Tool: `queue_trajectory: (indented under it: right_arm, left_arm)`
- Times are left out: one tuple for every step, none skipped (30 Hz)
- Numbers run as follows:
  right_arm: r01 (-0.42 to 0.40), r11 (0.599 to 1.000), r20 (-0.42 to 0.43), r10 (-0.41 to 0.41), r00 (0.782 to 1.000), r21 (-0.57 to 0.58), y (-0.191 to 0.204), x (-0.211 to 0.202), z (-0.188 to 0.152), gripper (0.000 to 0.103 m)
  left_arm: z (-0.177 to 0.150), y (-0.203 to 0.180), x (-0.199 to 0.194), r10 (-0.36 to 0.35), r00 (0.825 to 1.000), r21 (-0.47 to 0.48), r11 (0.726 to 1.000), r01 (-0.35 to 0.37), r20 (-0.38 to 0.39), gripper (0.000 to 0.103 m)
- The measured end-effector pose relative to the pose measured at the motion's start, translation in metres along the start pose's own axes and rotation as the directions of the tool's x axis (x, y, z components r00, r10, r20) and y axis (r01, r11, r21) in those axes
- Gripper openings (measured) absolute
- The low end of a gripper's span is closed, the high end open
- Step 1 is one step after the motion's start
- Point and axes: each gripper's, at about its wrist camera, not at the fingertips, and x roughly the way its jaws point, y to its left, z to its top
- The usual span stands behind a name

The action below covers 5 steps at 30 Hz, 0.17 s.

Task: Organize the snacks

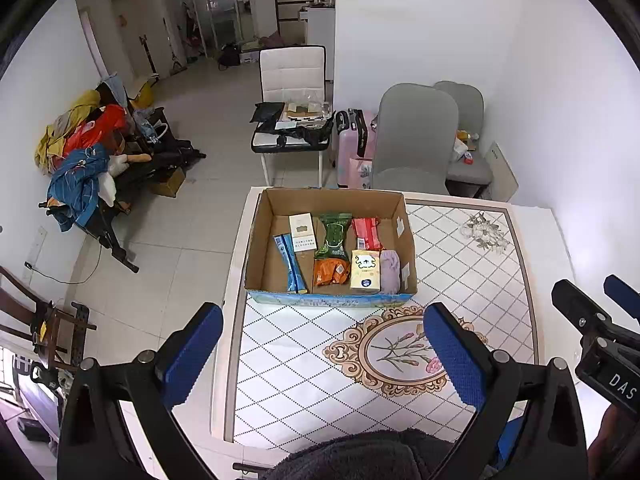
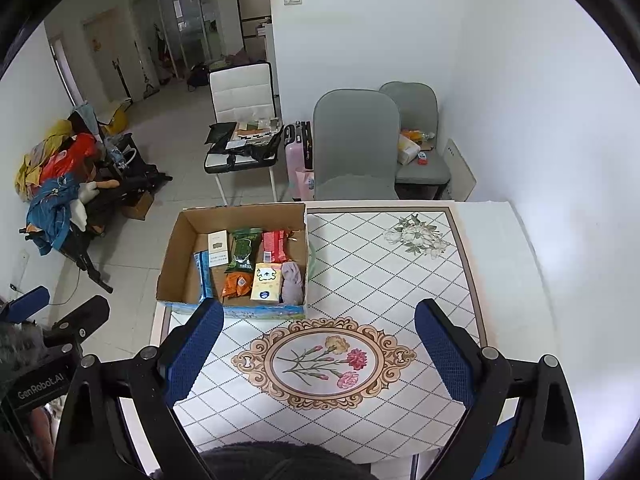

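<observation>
2 blue-padded grippers, left (image 1: pixel 322 354) and right (image 2: pixel 318 354), hover spread wide and empty above the tiled table (image 2: pixel 400 280). Ahead sits the brown cardboard box (image 1: pixel 266 240) of snack packets, most lying lengthwise away; it lies left of centre, nearer the left gripper.

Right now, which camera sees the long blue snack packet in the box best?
The left wrist view. There the blue packet lies in plain sight from end to end on the floor of the cardboard box. In the right wrist view it is smaller, and the right gripper's finger hides its near end.
</observation>
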Motion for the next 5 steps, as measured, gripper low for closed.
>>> queue_trajectory:
  right_arm:
    - [0.001, 1.0, 0.0, -0.001, 1.0, 0.002, -0.0002, -0.0005, -0.0002, 0.098]
    - [0.0, 1.0, -0.001, 0.0, 1.0, 0.001, -0.0002, -0.0007, -0.0003, 0.098]
    - [0.001, 1.0, 0.0, -0.001, 1.0, 0.003, -0.0004, -0.0007, -0.0003, 0.098]
    - [0.002, 1.0, 0.001, -0.002, 1.0, 0.003, -0.0006, -0.0004, -0.0004, 0.098]
    - [0.002, 1.0, 0.0, -0.002, 1.0, 0.002, -0.0006, -0.0001, -0.0003, 0.098]
  left_arm:
    - [0.0, 0.0006, 0.0, -0.001, 1.0, 0.001, 1.0, 0.001, 0.002, 0.103]
    - [0.0001, 0.0004, 0.0001, -0.002, 1.0, 0.001, 1.0, 0.002, 0.003, 0.103]
    - [0.0002, 0.0001, 0.0008, -0.003, 1.0, 0.003, 1.0, 0.003, 0.002, 0.103]
    - [-0.0003, 0.0002, 0.0016, 0.0, 1.0, 0.004, 1.0, 0.0, 0.001, 0.103]
    - [-0.0005, 0.0002, 0.0025, 0.003, 1.0, 0.005, 1.0, -0.003, 0.0, 0.103]
